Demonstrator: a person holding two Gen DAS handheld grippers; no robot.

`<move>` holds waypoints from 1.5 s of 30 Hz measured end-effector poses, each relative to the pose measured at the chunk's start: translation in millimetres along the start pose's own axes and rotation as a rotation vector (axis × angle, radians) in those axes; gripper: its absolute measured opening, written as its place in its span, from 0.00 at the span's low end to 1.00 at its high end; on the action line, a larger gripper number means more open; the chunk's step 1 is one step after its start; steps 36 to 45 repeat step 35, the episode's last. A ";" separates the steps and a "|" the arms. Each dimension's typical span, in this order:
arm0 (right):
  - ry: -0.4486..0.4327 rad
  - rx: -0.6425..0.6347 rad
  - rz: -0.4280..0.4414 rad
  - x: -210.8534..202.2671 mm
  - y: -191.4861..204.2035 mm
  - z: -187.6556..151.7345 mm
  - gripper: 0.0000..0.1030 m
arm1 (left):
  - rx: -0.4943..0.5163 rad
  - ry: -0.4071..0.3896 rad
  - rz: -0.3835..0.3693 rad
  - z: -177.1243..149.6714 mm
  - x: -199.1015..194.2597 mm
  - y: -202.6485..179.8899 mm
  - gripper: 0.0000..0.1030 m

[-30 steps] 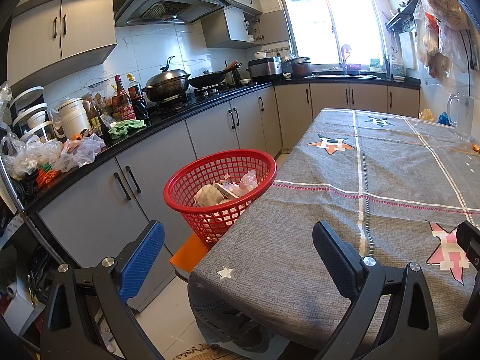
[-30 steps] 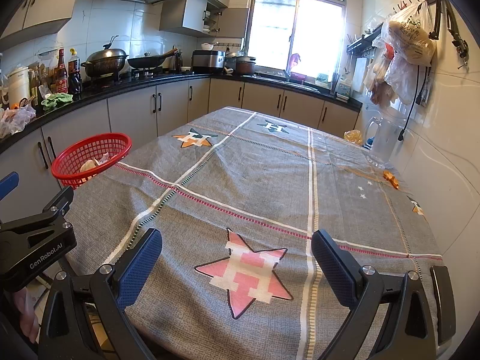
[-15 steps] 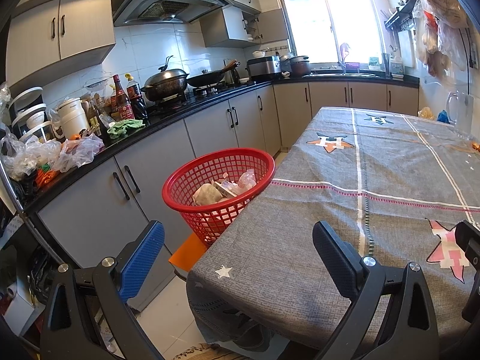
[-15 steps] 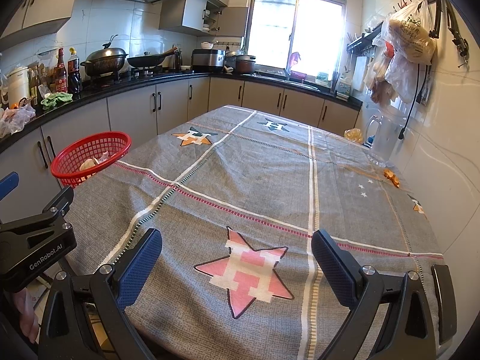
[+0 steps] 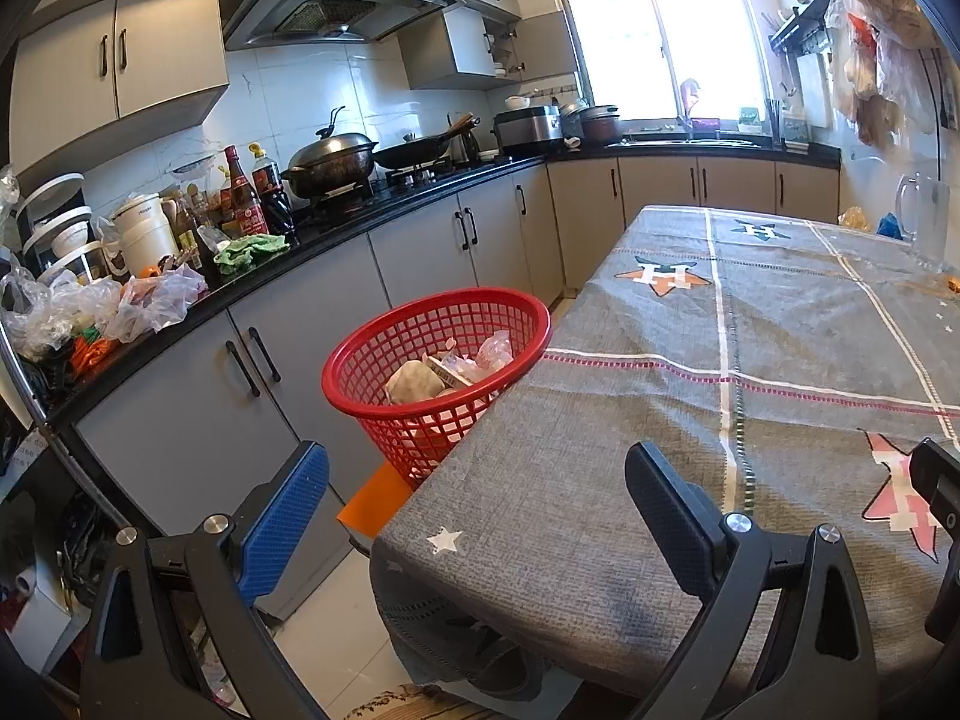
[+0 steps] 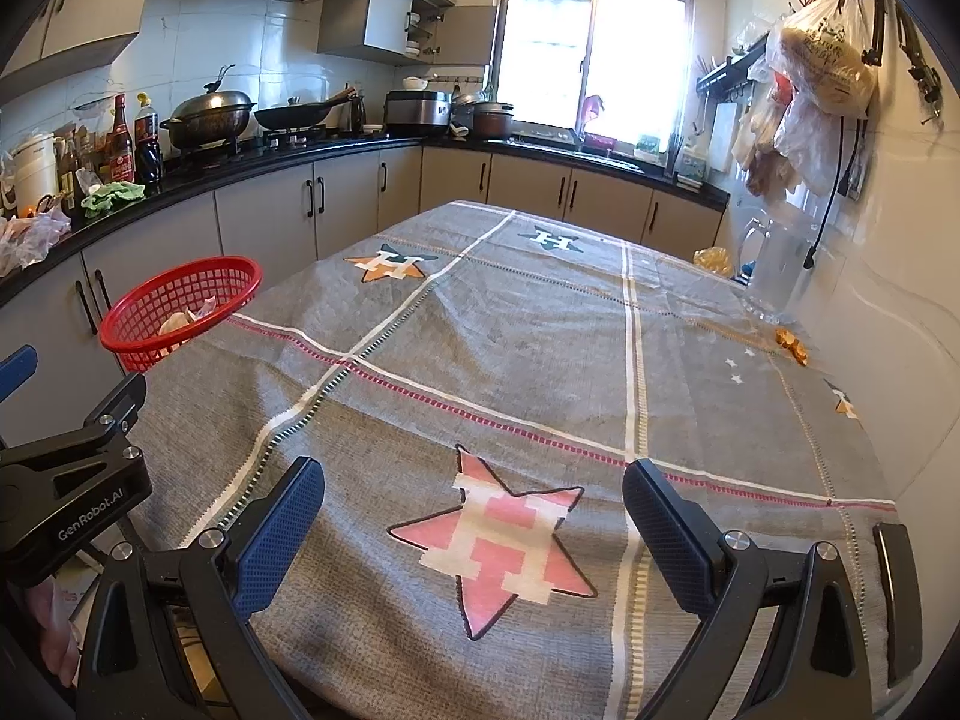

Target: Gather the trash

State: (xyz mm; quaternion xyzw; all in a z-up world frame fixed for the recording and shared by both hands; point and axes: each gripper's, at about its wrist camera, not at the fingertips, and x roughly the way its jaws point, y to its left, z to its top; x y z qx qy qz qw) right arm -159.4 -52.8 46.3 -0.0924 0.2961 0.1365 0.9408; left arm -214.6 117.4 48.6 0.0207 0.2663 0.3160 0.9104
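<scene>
A red mesh basket (image 5: 372,354) (image 6: 144,324) stands just off the table's left edge, with crumpled wrappers and paper trash (image 5: 447,369) inside. An orange scrap (image 6: 791,344) lies on the cloth near the right wall, seen as a scrap (image 5: 951,283) in the left wrist view. My left gripper (image 5: 477,519) hovers open over the table's near left corner, nothing between its fingers. My right gripper (image 6: 474,531) stands open above the pink star on the grey tablecloth (image 6: 540,360), also empty. The left gripper's body (image 6: 72,474) shows at the left of the right wrist view.
A clear jug (image 6: 774,276) and a yellow bag (image 6: 714,258) sit at the table's far right. Plastic bags (image 6: 816,78) hang on the right wall. The counter (image 5: 180,294) on the left holds bottles, bags, a wok. An orange stool (image 5: 375,495) is under the basket.
Both grippers stay open and nearly still. The left wrist view has drifted slightly, so the basket sits a touch lower left in frame.
</scene>
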 end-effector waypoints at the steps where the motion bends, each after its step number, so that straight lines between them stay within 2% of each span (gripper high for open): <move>1: 0.003 0.003 0.001 1.6 -1.4 -0.2 0.98 | 0.003 0.002 0.000 -0.6 0.9 0.4 0.96; 8: 0.023 0.024 -0.001 10.7 -10.7 1.2 0.98 | 0.038 0.020 -0.011 0.6 10.5 -10.4 0.96; 14: 0.041 0.115 -0.047 18.0 -49.4 5.2 0.98 | 0.106 0.005 -0.082 13.3 11.8 -40.2 0.96; 19: 0.098 0.204 -0.134 31.8 -101.6 2.9 0.98 | 0.163 0.055 -0.240 30.6 16.1 -86.3 0.96; 24: 0.176 0.301 -0.211 51.0 -156.5 -0.8 0.98 | 0.224 0.167 -0.414 42.4 28.0 -140.9 0.96; 27: 0.219 0.327 -0.234 60.9 -177.6 -1.5 0.98 | 0.258 0.269 -0.505 45.4 40.6 -170.9 0.96; 30: 0.256 0.314 -0.253 72.9 -186.6 -0.8 0.99 | 0.294 0.354 -0.537 43.4 52.5 -193.9 0.96; 33: 0.292 0.307 -0.237 84.7 -190.8 -1.1 0.99 | 0.332 0.422 -0.547 40.4 66.3 -213.2 0.96; 35: 0.314 0.303 -0.223 92.6 -191.1 -0.9 0.99 | 0.316 0.426 -0.571 41.0 69.1 -215.7 0.96; 45: 0.314 0.303 -0.223 92.6 -191.1 -0.9 0.99 | 0.316 0.426 -0.571 41.0 69.1 -215.7 0.96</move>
